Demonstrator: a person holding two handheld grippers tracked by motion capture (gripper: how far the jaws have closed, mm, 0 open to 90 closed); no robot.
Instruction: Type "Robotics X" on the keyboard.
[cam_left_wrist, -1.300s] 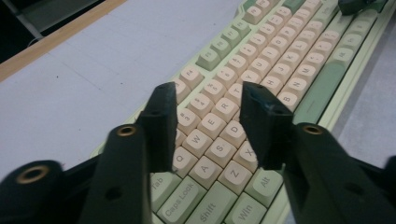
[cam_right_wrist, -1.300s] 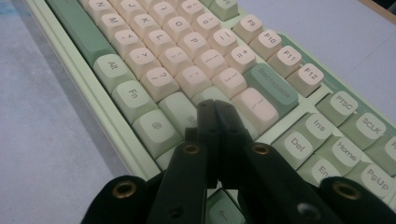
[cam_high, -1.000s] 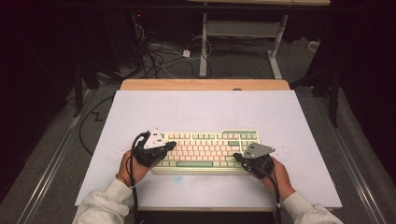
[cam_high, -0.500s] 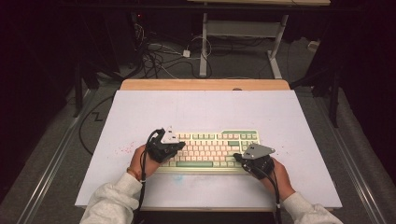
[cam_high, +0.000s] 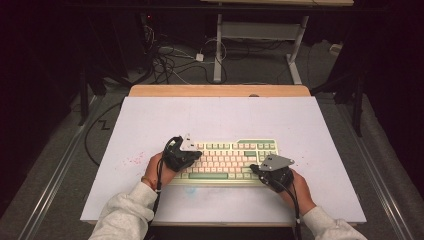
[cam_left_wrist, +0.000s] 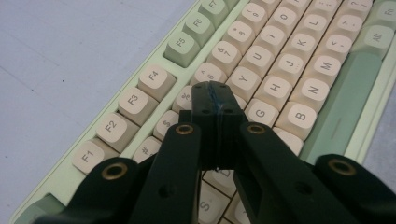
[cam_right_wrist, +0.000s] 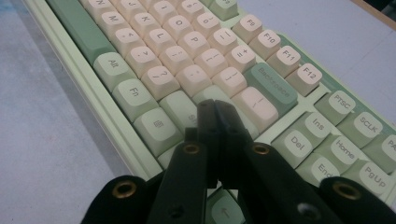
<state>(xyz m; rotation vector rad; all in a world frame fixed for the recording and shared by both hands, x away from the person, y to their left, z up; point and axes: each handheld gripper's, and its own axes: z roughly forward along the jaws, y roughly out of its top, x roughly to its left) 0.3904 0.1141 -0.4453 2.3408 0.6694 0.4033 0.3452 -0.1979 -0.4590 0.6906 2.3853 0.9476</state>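
Green-and-cream keyboard (cam_high: 227, 160) lying on the white table (cam_high: 220, 120), left tongs (cam_left_wrist: 215, 100) pressing together over its left keys, right tongs (cam_right_wrist: 215, 114) pressing together over its right end, nothing pinched.

Keyboard (cam_high: 227, 161): on the table (cam_high: 225, 115), near my edge, a little right of its middle.
My left tongs (cam_high: 192, 156): over the keyboard's left end, tips above the keys.
My right tongs (cam_high: 256, 170): over the keyboard's right near corner.
Cables (cam_high: 172, 57): on the floor behind the table.
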